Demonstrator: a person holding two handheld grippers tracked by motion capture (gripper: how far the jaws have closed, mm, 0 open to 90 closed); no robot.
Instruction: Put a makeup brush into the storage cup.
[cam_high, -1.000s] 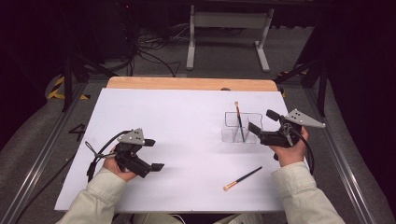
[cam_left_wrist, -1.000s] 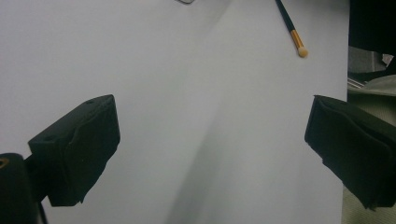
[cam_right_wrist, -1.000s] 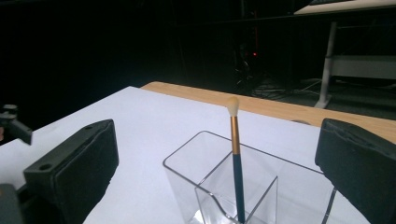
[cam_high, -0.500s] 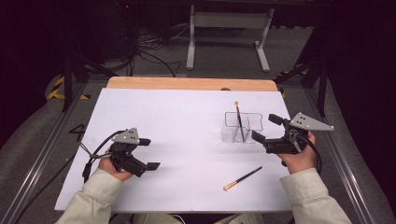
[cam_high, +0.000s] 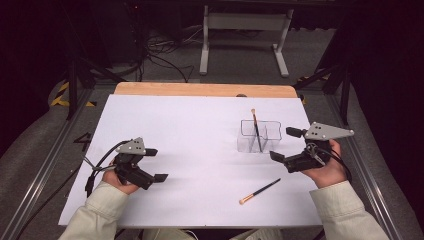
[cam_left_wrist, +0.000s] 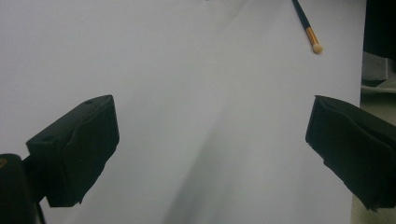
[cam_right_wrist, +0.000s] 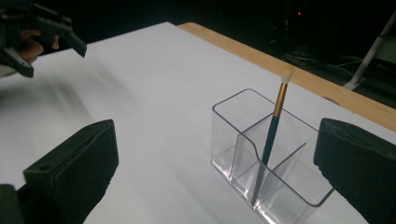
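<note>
Both tools are wide open and hold nothing. The right tool (cam_high: 283, 146) is beside the clear holder (cam_high: 259, 136) with one brush (cam_high: 256, 130) standing inside. Another brush (cam_high: 260, 191) lies on the white bench (cam_high: 200, 130), away from the left tool (cam_high: 156, 164).

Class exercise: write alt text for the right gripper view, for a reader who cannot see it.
A clear plastic organiser with dividers stands on a white table, holding one makeup brush upright, bristle tip up, leaning slightly. The right gripper frames it with both black jaws wide apart and nothing between them. The left gripper shows far off at top left.
</note>
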